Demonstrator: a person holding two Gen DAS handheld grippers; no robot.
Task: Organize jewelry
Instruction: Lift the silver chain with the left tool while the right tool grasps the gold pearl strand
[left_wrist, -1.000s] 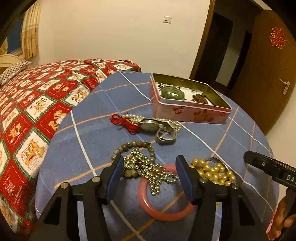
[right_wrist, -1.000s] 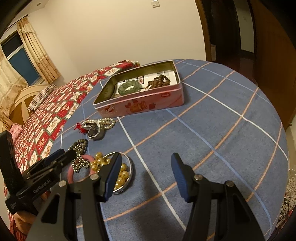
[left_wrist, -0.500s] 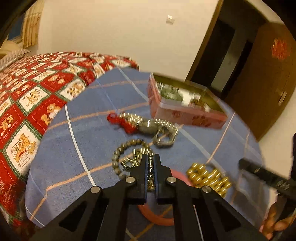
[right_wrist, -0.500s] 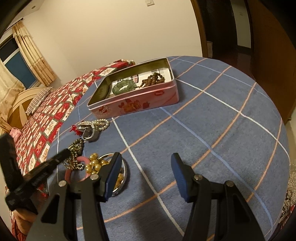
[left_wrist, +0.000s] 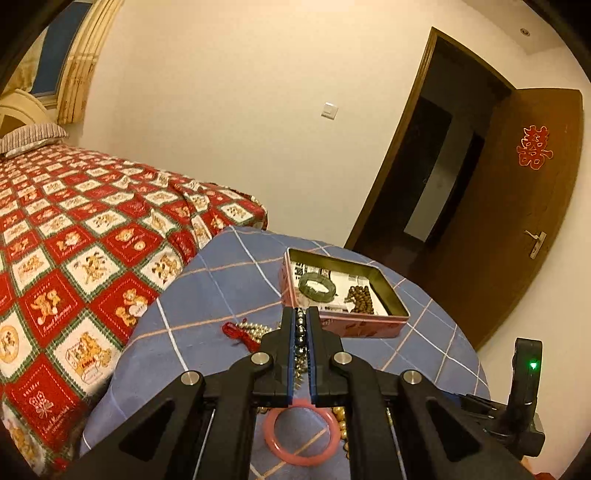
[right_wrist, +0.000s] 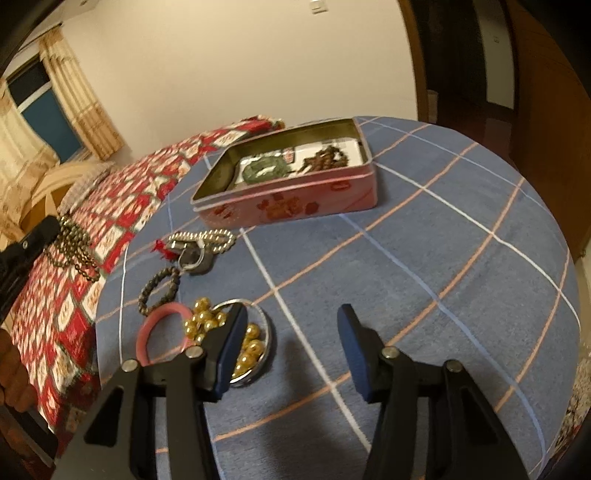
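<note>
My left gripper (left_wrist: 301, 314) is shut on a silver bead necklace (left_wrist: 300, 332) and holds it above the table; in the right wrist view the necklace (right_wrist: 75, 251) hangs from it at the far left. The pink tin (left_wrist: 343, 321) holds a green bangle (left_wrist: 317, 287) and brown beads (left_wrist: 360, 297); it also shows in the right wrist view (right_wrist: 295, 205). My right gripper (right_wrist: 291, 332) is open and empty over the blue cloth. On the table lie a pink bangle (right_wrist: 155, 325), gold beads (right_wrist: 207, 319), a dark bead bracelet (right_wrist: 159, 286) and a pearl strand with a red tassel (right_wrist: 199, 240).
A round table with a blue checked cloth (right_wrist: 424, 258) stands against a bed with a red patterned quilt (left_wrist: 74, 258). A silver bangle (right_wrist: 264, 343) lies around some gold beads. A brown door (left_wrist: 517, 221) stands open at the right.
My left gripper closed on the silver bead necklace and lifted it off the table. The right gripper stayed open and shifted slightly closer to the table.
</note>
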